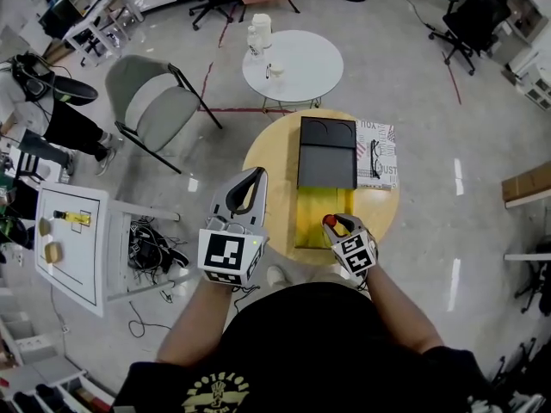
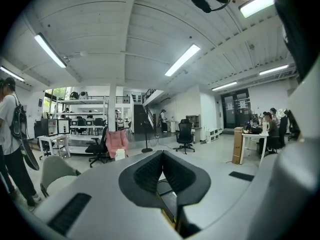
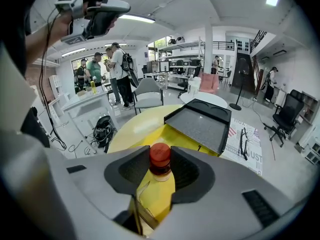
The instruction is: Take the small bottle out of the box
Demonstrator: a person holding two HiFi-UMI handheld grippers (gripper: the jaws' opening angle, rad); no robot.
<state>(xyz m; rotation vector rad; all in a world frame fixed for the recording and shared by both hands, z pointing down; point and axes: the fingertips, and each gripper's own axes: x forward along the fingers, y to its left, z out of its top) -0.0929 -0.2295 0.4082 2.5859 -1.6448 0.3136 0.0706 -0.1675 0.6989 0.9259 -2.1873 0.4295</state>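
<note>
Right gripper view: the bottle (image 3: 160, 161) stands upright, red cap on top, right between the jaws.
Bottle's place: at the near right end of the yellow box (image 1: 320, 218), its cap (image 1: 330, 221) showing in the head view; I can't tell whether its base rests on the box floor.
Right gripper (image 3: 160, 154): both pads press the bottle just under the cap, so it is clamped on the bottle; it points steeply down at the box.
Box: open, yellow inside, lying lengthwise away from the person on the table (image 1: 267, 157).
Lid (image 1: 327, 153): black, flipped back flat at the box's far end, touching it.
Table: round, yellow top.
Paper (image 1: 383, 136): printed sheet just right of the lid, with glasses (image 1: 375, 157) lying on it.
Left gripper (image 2: 162, 155): jaws together, nothing between them; held up left of the box and clear of the table, pointing roughly level into the room.
White table (image 1: 293, 65): round, beyond the yellow one, with a few small things on it.
Chair (image 1: 155, 101): grey folding chair, to the far left.
People (image 3: 112, 66): a small group standing by a desk at the back.
</note>
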